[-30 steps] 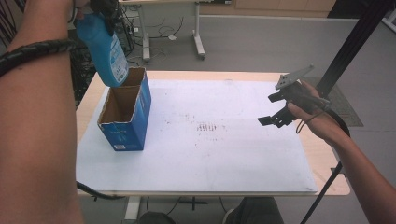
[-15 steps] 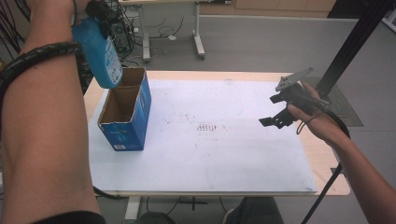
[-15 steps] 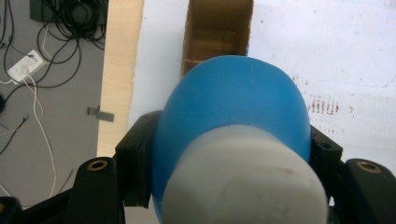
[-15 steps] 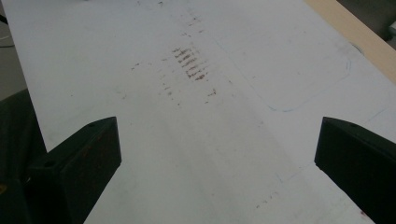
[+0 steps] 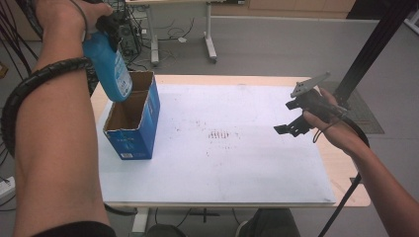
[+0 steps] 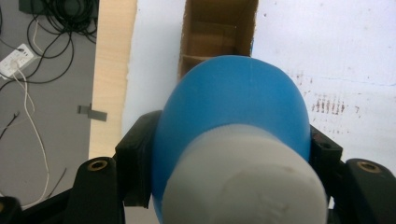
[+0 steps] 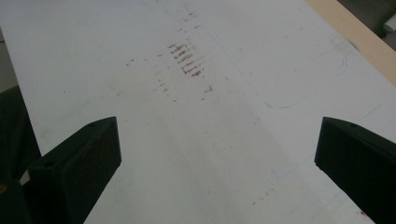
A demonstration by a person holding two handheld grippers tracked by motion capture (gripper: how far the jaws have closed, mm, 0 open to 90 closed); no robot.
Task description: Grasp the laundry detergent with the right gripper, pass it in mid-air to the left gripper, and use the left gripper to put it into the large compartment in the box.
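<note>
Cardboard showed plainly in the high view: an open blue box (image 5: 132, 121) stood on the white sheet (image 5: 237, 148) of the table, and the left gripper (image 5: 112, 30) hung above its far left corner, jaws clamped on the neck end of a blue bottle (image 5: 109, 69) that tilted bottom-down toward the opening, its base just over the box's rim. Across the sheet, well apart from the box, the right gripper (image 5: 296, 121) hovered above the table's right side with its jaws spread and nothing between them. In the left gripper view the bottle (image 6: 233, 112) sat squeezed between the two black jaws, its white cap (image 6: 243, 182) nearest the camera and its rounded blue body pointing away; beyond the jaws' tips lay the box's brown interior (image 6: 217, 32), directly past the bottle's base. In the right gripper view the jaws stood wide apart at either lower corner, empty, with the bare white sheet (image 7: 196, 140) between them and a patch of brown smudges (image 7: 187, 58) ahead of the gap.
</note>
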